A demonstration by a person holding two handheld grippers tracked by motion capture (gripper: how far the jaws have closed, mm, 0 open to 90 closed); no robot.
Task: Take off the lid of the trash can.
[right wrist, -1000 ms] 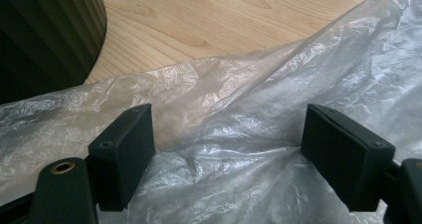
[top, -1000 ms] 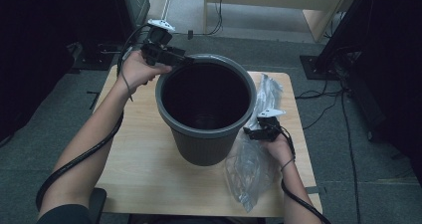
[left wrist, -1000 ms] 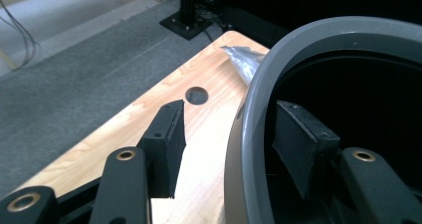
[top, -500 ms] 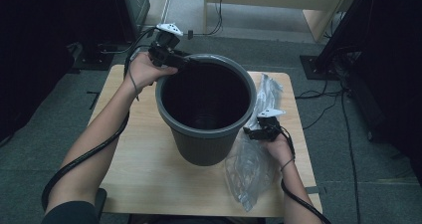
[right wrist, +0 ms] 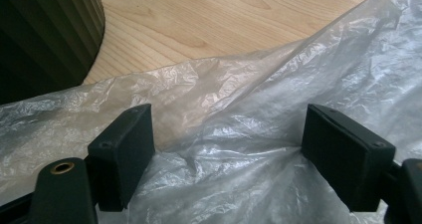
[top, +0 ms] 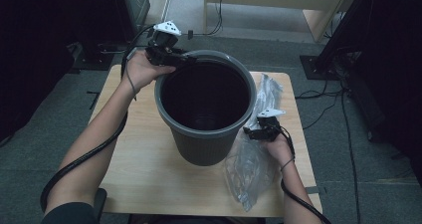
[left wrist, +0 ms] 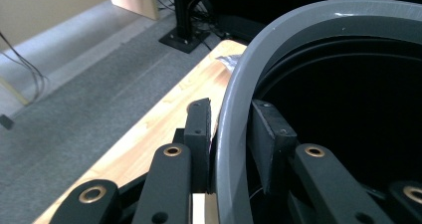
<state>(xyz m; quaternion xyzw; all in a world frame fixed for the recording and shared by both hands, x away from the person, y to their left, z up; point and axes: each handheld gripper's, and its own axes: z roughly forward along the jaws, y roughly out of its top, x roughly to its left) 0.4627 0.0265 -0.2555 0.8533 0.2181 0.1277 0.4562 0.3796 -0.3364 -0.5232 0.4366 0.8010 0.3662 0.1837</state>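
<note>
Bin: your grey ribbed bin (top: 205,109) stands upright near the middle of the worktop (top: 144,169), its round mouth facing up.
Bin contents: the inside is dark; you cannot tell whether anything lies in it.
Left gripper: your left gripper (top: 185,59) sits at the bin's far-left rim (left wrist: 234,114), one jaw outside the wall and one inside. The jaws have just been closing, with the rim between them, and they now look clamped on it.
Plastic bag: a clear crumpled plastic bag (top: 251,164) lies flat on the worktop just beside the bin, on your right.
Right gripper: your right gripper (top: 253,133) rests low over the bag (right wrist: 239,154), jaws spread wide, the film lying loose between them, not pinched.
Surroundings: grey carpet (top: 363,149) and loose cables lie around the worktop.
</note>
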